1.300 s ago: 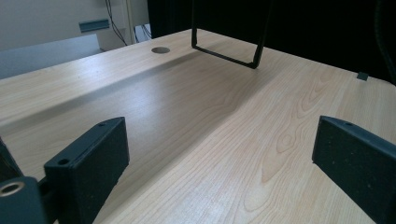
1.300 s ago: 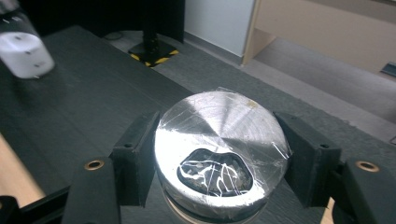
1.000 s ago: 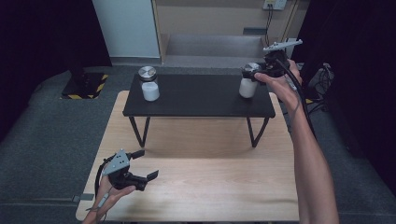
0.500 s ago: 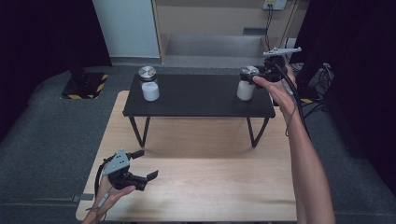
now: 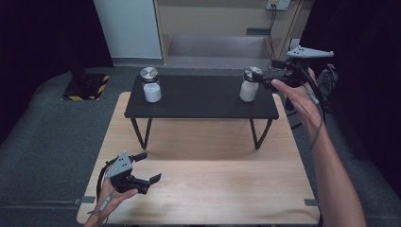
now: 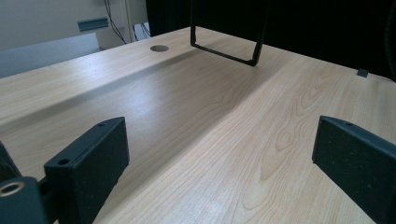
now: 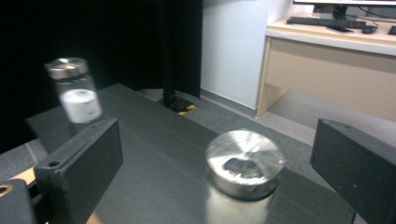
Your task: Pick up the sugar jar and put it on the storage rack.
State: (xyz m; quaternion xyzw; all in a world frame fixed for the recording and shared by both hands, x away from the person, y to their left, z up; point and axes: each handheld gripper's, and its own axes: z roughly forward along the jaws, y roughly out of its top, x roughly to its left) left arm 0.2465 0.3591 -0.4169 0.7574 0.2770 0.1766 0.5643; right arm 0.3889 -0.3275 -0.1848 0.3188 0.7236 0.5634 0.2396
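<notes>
1. Step in hand, likely: letting go of right jar point(image 5: 249, 87), upright at right end of black bench point(image 5: 203, 101).
2. Right claw point(image 5: 257, 75) level at jar's lid point(image 7: 245, 163); jaws just opened, now wide, lid between and below them, apart from both pads.
3. Left claw point(image 5: 147, 167) wide and holding nothing, low over near-left of wood bench point(image 5: 213, 189).
4. Next, probably: drawing right claw back level, clear of lid, without tipping jar.
5. Left jar point(image 5: 151, 85) upright at far end, well apart.
6. Hard to tell: white contents of both jars; lid blurred in right gripper view, jar's body cut off at bottom edge.
</notes>
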